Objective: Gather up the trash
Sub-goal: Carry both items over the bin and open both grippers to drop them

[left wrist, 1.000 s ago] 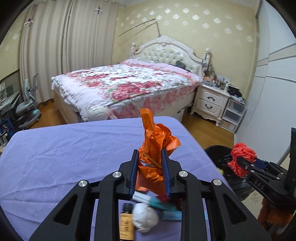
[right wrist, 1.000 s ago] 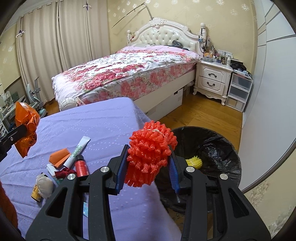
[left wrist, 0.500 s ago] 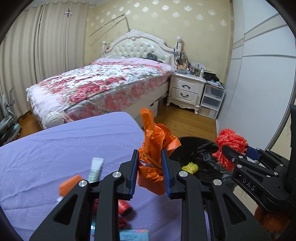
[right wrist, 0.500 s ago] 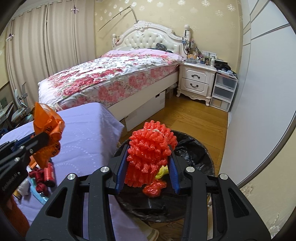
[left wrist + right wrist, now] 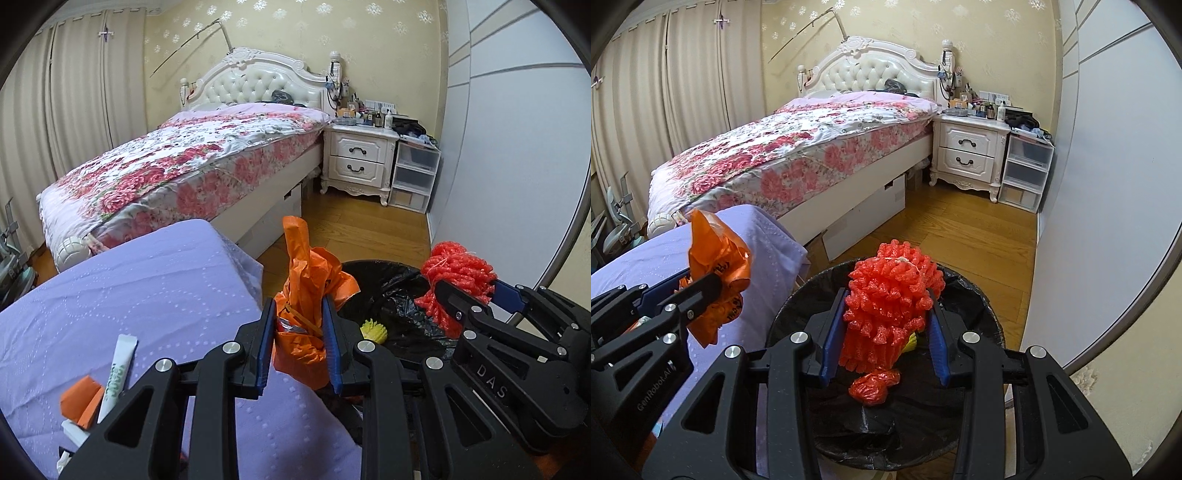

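Both grippers carry trash. Our left gripper (image 5: pixel 298 345) pinches a crumpled orange bag (image 5: pixel 308 295) between its blue pads, the bag standing up above the fingers, over the edge of the purple table (image 5: pixel 122 291) nearest the bin (image 5: pixel 388 280). Our right gripper (image 5: pixel 882 334) clamps a red foam net (image 5: pixel 892 295), a knobbly bundle, directly over the black-lined bin.

From the left wrist view we see what the right view hides: a white tube (image 5: pixel 118 373) with green lettering and an orange paper scrap (image 5: pixel 79 400) lying on the table at lower left, the tube resting partly on the scrap. It also shows a small yellow piece (image 5: pixel 373 329) lying in the bin, in the open, and the right gripper from the side at far right, foam net poking up from it.

From the right wrist view we look down into the bin, where the yellow piece is nearly hidden behind the net. A small red wad (image 5: pixel 874 384) appears just below the net; we cannot tell whether it hangs from the net or rests on the liner. This view shows the left gripper entering from the left with the orange bag beside the table's corner.

Behind both, a floral bed (image 5: pixel 798 147), a white nightstand (image 5: pixel 969 155) and wood floor (image 5: pixel 960 236).
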Tool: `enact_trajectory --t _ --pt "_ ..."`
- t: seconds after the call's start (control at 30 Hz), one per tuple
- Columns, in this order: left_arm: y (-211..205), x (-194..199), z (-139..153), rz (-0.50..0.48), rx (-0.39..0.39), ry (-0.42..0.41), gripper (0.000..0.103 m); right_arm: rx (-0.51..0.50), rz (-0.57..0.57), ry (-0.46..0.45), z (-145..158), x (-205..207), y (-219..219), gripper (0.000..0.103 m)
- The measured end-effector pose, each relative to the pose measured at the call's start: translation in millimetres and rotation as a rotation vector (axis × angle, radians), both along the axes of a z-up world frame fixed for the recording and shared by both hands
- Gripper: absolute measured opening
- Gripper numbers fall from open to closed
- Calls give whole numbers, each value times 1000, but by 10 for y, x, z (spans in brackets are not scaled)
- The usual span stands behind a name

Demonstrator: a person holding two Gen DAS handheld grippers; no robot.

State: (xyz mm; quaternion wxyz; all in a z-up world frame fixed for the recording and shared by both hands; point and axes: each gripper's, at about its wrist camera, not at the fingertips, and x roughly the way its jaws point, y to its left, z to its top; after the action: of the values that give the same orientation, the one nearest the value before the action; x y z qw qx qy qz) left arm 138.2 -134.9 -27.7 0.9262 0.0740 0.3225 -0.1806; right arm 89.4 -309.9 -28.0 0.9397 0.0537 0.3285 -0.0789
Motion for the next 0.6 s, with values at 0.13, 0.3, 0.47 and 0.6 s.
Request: enact_trajectory --t 0.13,0.3,0.47,0.6 --pt "-62 8 -49 11 25 -4 45 0 -8 -1 -44 28 -65 48" --pt "-47 -4 -52 34 23 -9 60 -2 -29 0 -56 15 -121 53" --pt "26 -45 20 55 11 -22 69 -6 -39 -3 -8 -20 -114 53" --pt "124 -94 115 70 1 -18 69 -7 -35 -11 59 -87 -69 54"
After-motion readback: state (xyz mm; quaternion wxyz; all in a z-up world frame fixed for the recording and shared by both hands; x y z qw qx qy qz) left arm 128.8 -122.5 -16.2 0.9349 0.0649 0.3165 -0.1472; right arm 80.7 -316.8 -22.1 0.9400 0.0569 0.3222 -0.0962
